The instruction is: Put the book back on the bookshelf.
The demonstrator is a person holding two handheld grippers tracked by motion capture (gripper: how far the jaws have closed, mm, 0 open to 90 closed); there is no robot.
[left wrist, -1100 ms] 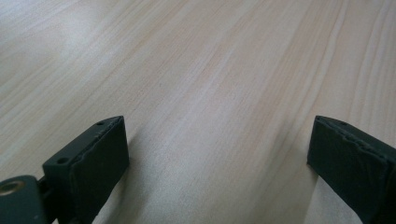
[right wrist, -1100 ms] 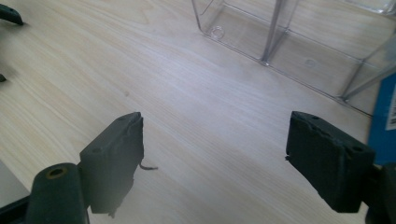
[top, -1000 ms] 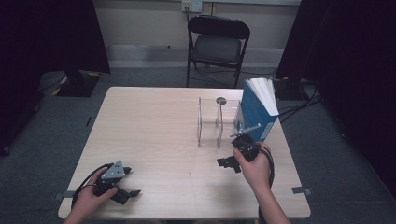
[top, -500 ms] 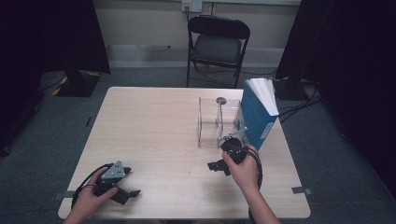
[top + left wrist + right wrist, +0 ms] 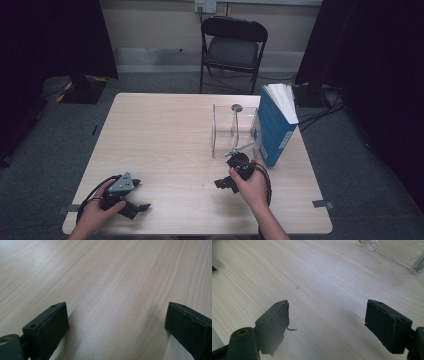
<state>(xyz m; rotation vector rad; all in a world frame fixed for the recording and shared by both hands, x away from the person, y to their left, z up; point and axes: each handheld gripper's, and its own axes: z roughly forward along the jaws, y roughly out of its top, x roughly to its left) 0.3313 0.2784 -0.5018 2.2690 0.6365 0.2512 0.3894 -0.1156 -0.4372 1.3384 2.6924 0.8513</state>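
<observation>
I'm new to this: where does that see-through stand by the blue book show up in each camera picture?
High view: the clear stand is right of centre, beside the blue book, beyond the right gripper.
Right gripper view: its base edge crosses the top right corner, past the open fingers.
Left gripper view: bare tabletop between that gripper's open fingers.
Shared landmark: the pale wooden table.

No text can be read; the blue book's cover markings are too small.
</observation>
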